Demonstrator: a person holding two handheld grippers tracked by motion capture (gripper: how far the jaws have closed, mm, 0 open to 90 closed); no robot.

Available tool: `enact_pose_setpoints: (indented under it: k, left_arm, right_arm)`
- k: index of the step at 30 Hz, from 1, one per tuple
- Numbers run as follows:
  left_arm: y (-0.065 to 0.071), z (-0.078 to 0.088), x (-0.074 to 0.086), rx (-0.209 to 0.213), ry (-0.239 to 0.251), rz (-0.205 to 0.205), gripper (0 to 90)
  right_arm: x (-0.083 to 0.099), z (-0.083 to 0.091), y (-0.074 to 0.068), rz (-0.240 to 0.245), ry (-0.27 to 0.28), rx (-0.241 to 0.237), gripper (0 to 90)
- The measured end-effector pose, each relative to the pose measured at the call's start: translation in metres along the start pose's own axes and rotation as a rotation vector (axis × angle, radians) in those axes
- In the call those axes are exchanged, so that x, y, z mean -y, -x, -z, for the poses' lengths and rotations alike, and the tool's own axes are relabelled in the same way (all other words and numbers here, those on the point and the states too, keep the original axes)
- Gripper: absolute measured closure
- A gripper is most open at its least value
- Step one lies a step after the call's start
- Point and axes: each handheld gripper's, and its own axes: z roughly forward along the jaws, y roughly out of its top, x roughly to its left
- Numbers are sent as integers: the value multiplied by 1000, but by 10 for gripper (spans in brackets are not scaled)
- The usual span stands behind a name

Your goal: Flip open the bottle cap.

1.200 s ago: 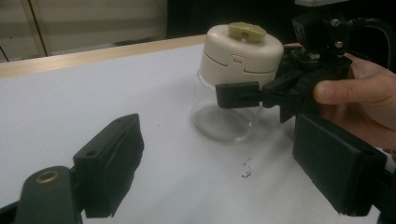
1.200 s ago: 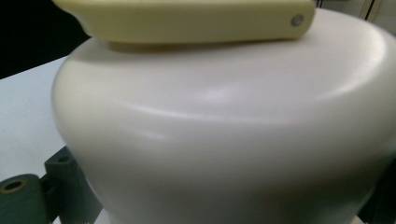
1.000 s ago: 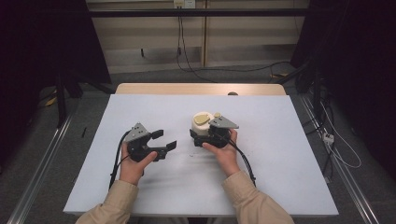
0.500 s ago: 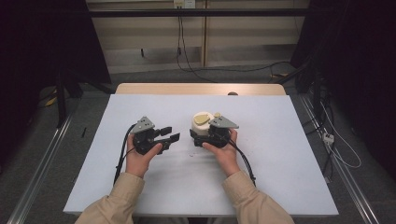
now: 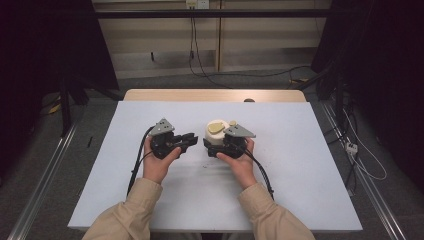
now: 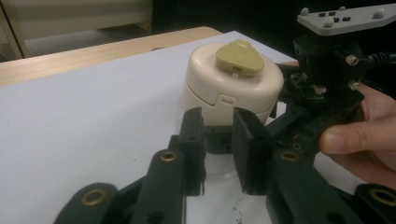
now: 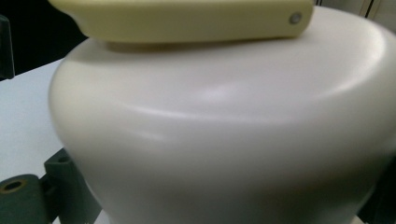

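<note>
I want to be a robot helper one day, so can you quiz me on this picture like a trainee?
1. True or false: the cream-lidded jar lies on its side on the white table.
2. Which one holds the jar? A) the left gripper B) the right gripper C) both
3. Fill in: the tab on top of the jar's lid is ____ in colour.

Key
1. False: it stands upright.
2. B. The left gripper's jaws have just been closing beside the jar, with nothing between them.
3. Olive-yellow.
</note>
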Motion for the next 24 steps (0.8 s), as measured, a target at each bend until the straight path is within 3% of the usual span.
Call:
enact_pose_setpoints:
  k: [16, 24]
  left_arm:
    - [2, -14, -18, 25, -17, 4, 899]
    - [1, -22, -21, 27, -29, 15, 900]
  right_arm:
    - [0, 0, 0, -3, -2, 0, 56]
    - [0, 0, 0, -4, -3, 1, 56]
